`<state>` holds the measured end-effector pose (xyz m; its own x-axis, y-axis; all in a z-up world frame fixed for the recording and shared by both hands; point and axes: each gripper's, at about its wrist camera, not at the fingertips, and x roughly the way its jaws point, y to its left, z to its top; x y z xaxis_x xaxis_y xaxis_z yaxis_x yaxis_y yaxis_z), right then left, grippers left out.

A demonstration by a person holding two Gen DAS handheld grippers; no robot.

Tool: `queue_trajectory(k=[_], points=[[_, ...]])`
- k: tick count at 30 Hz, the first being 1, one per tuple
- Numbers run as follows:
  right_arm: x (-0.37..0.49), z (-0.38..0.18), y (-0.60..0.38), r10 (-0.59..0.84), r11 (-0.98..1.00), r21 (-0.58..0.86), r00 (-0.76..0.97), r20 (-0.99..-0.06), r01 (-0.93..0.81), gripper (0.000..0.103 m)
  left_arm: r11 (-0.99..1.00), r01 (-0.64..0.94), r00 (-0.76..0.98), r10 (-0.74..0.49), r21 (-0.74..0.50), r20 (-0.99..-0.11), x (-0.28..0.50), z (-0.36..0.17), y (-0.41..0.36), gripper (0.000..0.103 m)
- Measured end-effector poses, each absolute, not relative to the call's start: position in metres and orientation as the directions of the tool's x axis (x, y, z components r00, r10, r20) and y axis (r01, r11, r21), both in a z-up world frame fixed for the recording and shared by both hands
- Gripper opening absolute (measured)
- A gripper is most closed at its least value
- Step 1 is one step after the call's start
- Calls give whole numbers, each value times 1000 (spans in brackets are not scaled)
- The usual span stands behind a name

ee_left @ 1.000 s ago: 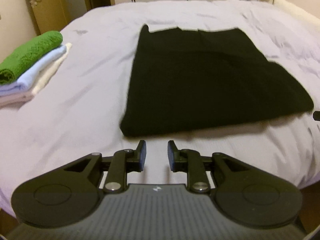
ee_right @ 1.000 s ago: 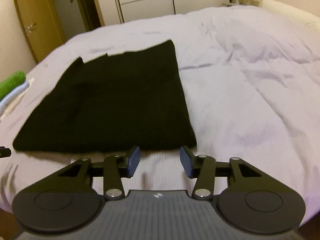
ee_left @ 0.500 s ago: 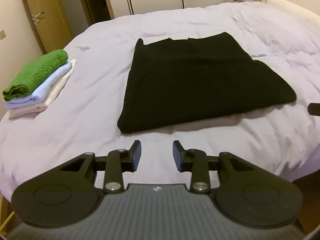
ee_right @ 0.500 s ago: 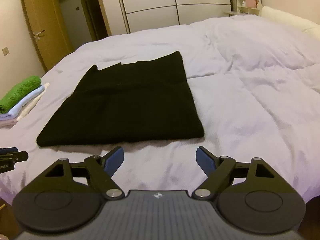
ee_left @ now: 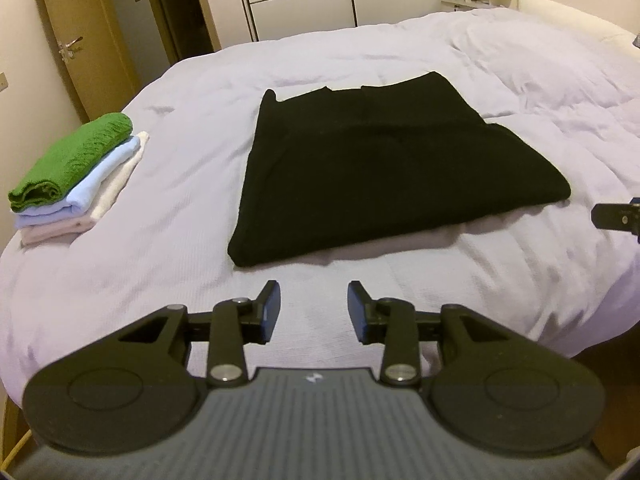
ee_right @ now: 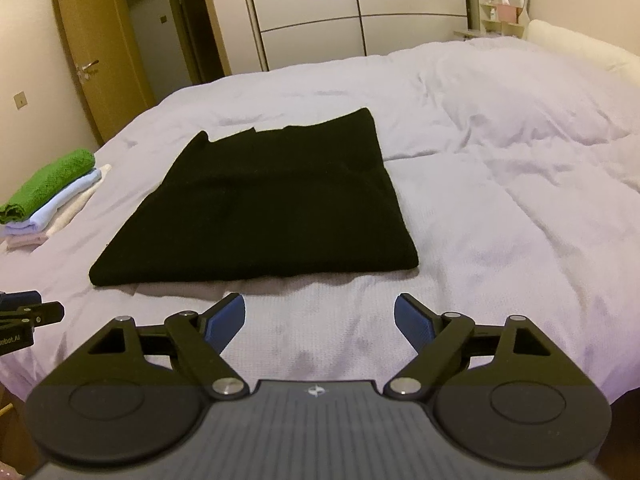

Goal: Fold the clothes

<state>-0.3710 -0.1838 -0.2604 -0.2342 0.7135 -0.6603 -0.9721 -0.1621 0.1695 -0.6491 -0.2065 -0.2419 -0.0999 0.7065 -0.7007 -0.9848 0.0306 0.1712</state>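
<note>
A black garment (ee_left: 360, 160) lies folded flat on the pale lilac bed cover (ee_left: 160, 200); it also shows in the right wrist view (ee_right: 272, 208). My left gripper (ee_left: 314, 306) is open and empty, held back from the garment's near left corner. My right gripper (ee_right: 320, 316) is open wide and empty, held back from the garment's near edge. The tip of the right gripper shows at the right edge of the left wrist view (ee_left: 616, 216). The left gripper's tip shows at the left edge of the right wrist view (ee_right: 28, 312).
A stack of folded clothes (ee_left: 76, 172), green on top, then light blue, white and pink, sits near the bed's left edge; it also shows in the right wrist view (ee_right: 48, 196). A wooden door (ee_left: 80, 40) and white wardrobes (ee_right: 360, 12) stand behind the bed. A pillow (ee_right: 580, 48) lies far right.
Both grippers have pulled back and up from the garment's near edge. Both jaws have opened wider, the right one most.
</note>
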Motion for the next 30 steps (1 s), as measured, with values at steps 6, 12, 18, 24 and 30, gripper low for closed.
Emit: queue_trajectory(k=[6, 12, 18, 24, 30], points=[[-373, -267, -178, 698, -156, 158, -222, -681, -975, 85, 29, -987, -95, 690, 159, -718, -652, -250, -197, 33], [-375, -274, -170, 683, -155, 148, -214, -698, -977, 85, 31, -988, -93, 673, 153, -734, -656, -259, -187, 33], [-374, -285, -158, 668, -167, 126, -206, -715, -978, 85, 48, -988, -76, 662, 144, -746, -660, -271, -174, 36], [-373, -297, -145, 694, -213, 22, -167, -701, -977, 87, 135, -901, -208, 701, 413, -682, -666, -297, -156, 36], [-387, -325, -137, 774, -362, -318, -93, -626, -876, 87, 339, -509, -240, 827, 791, -509, -662, -354, -160, 42]])
